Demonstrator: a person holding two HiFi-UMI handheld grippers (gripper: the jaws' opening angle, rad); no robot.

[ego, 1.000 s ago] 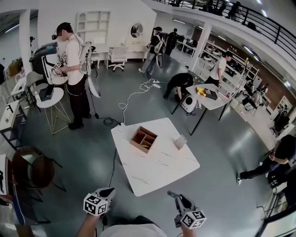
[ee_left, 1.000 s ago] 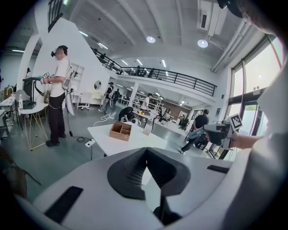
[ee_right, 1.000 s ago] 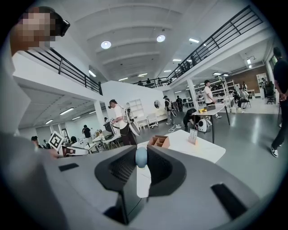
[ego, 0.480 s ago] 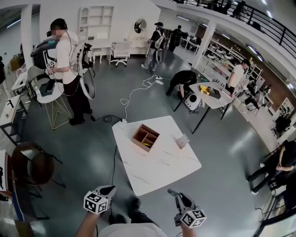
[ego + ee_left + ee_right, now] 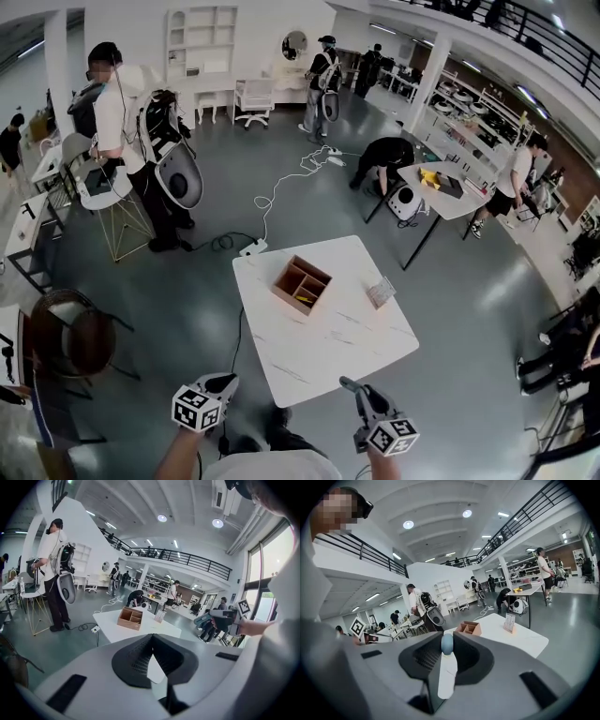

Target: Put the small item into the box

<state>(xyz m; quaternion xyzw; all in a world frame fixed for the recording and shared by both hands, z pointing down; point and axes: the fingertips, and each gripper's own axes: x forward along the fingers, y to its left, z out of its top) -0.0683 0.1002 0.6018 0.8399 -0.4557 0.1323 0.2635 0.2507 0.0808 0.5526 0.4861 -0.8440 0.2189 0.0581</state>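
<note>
A wooden box point(image 5: 301, 284) with compartments sits on the white table point(image 5: 328, 347) ahead of me, something yellow in one compartment. It also shows as the box point(image 5: 131, 618) and the box point(image 5: 469, 628) in the two gripper views. My right gripper point(image 5: 352, 390) hangs short of the table's near edge, and its jaws point(image 5: 446, 642) are shut on a small blue ball point(image 5: 446, 644). Beside it to the left, my left gripper point(image 5: 221, 384) is also off the table, with its jaws point(image 5: 152, 637) shut and nothing between them.
A small clear card stand point(image 5: 381, 292) is on the table right of the box. A cable and power strip point(image 5: 251, 248) lie on the floor behind the table. A person with a backpack point(image 5: 117, 112), a brown chair point(image 5: 70, 337) and another table point(image 5: 441, 192) stand around.
The table and box sit slightly lower and to the right in the head view. The person at back left has shifted and turned. Both grippers hold the same pose.
</note>
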